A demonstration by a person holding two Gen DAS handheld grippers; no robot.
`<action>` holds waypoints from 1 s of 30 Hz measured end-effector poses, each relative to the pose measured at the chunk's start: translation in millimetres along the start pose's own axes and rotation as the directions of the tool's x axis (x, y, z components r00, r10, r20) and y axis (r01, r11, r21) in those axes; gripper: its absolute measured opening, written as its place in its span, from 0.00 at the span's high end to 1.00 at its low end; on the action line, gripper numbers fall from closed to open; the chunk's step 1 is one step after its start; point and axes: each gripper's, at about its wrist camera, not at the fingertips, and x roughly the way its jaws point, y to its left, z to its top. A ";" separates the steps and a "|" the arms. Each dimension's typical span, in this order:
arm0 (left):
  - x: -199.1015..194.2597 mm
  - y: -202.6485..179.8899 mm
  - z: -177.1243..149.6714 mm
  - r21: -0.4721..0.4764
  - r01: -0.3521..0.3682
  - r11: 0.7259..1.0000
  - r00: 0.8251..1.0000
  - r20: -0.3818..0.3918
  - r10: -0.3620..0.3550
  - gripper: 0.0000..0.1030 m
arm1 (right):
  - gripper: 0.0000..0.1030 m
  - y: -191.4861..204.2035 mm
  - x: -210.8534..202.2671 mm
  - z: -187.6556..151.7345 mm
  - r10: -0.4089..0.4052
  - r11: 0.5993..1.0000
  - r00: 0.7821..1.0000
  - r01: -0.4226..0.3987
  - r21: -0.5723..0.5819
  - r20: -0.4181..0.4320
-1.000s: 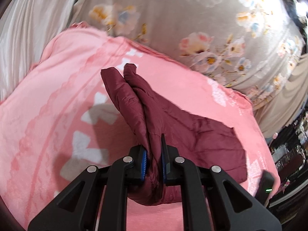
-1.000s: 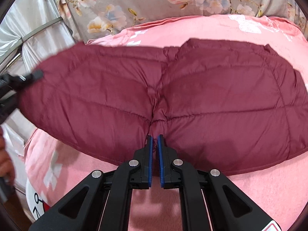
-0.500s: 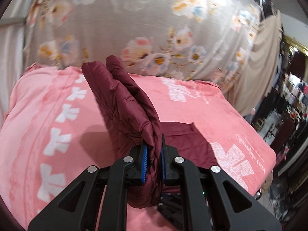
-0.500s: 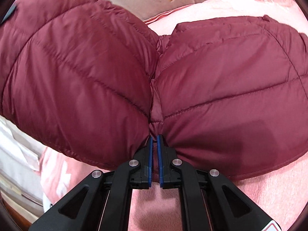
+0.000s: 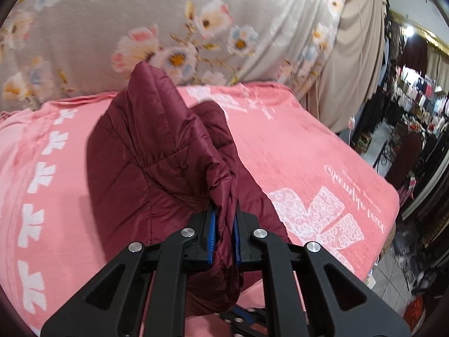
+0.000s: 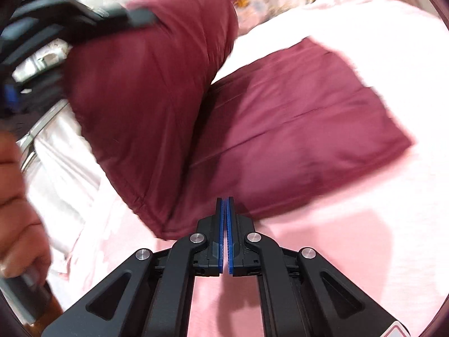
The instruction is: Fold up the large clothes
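A maroon quilted puffer garment [image 5: 157, 168] lies on a pink blanket [image 5: 308, 151]. My left gripper [image 5: 224, 219] is shut on a bunched edge of the garment and holds that half lifted off the bed. In the right wrist view the lifted half [image 6: 146, 90] stands up at the left while the other half [image 6: 303, 123] lies flat. The left gripper [image 6: 70, 19] shows there at the top left, blurred. My right gripper [image 6: 225, 205] is shut with its blue pads together, just in front of the garment's near edge; no fabric shows between them.
A grey floral sheet [image 5: 196, 22] hangs behind the bed. The bed's right edge [image 5: 390, 196] drops to a tiled floor with dark furniture and clutter. A hand [image 6: 16, 202] and a white sheet [image 6: 61, 151] are at the left of the right wrist view.
My left gripper has swung the held half up and over toward the right. The right gripper, which pinched the garment's middle seam, now has no fabric between its pads and sits back from the edge.
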 end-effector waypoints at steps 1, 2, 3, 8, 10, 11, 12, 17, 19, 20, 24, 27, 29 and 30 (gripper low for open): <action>13.5 -7.2 -1.5 0.007 0.003 1.000 1.000 -0.024 -0.003 0.92 | 0.99 -4.8 -6.1 0.4 -0.020 1.000 1.000 0.020 0.002 0.010; 20.8 -10.8 -2.6 0.010 0.005 1.000 0.999 -0.039 -0.005 0.92 | 0.99 -10.9 -13.2 0.5 -0.042 0.999 0.999 0.042 0.007 0.020; 34.6 -17.0 -5.2 0.015 0.007 1.000 0.998 -0.065 -0.006 0.92 | 0.99 -16.3 -18.7 0.6 -0.059 0.998 0.998 0.058 0.013 0.028; 82.2 -32.6 -19.6 0.019 0.011 1.000 0.987 -0.162 -0.008 0.92 | 0.99 -42.0 -36.4 -1.7 -0.107 0.993 0.994 0.105 0.059 0.038; 99.1 -37.3 -26.9 0.021 0.007 1.000 0.980 -0.197 -0.003 0.92 | 0.99 -47.1 -42.3 -2.2 -0.121 0.990 0.992 0.117 0.076 0.044; 106.1 -39.3 -30.7 0.023 0.002 1.000 0.977 -0.212 0.003 0.92 | 0.99 -51.4 -46.3 -1.8 -0.125 0.989 0.991 0.121 0.080 0.046; 112.2 -41.2 -34.7 0.027 -0.002 1.000 0.975 -0.224 0.008 0.92 | 0.99 -54.5 -48.9 -2.0 -0.129 0.989 0.991 0.125 0.081 0.048; 128.9 -45.8 -44.5 0.050 -0.029 0.998 0.967 -0.251 0.041 0.92 | 0.99 -69.7 -55.8 -2.6 -0.151 0.986 0.987 0.147 0.079 0.054; 133.0 -46.7 -46.5 0.056 -0.038 0.998 0.965 -0.258 0.051 0.92 | 0.99 -73.5 -54.3 -0.6 -0.154 0.986 0.987 0.150 0.077 0.053; 134.8 -47.3 -47.6 0.059 -0.042 0.997 0.964 -0.261 0.056 0.92 | 0.99 -74.8 -54.0 -0.6 -0.157 0.985 0.986 0.153 0.076 0.052; 139.8 -48.0 -50.5 0.077 -0.056 0.995 0.960 -0.270 0.075 0.92 | 0.99 -75.7 -54.4 2.6 -0.170 0.984 0.984 0.166 0.057 0.057; 140.9 -52.2 -49.4 0.092 -0.060 0.994 0.957 -0.277 0.084 0.88 | 0.90 -77.9 -60.5 5.6 -0.177 0.984 0.982 0.174 0.046 0.070; 128.5 -49.5 -41.9 0.058 -0.025 0.998 0.963 -0.266 0.040 0.86 | 0.90 -76.8 -65.5 9.4 -0.180 0.983 0.980 0.178 0.032 0.088; 119.4 -46.9 -36.0 0.034 0.003 0.999 0.967 -0.253 0.006 0.81 | 0.89 -76.5 -68.6 10.6 -0.184 0.983 0.978 0.183 0.021 0.097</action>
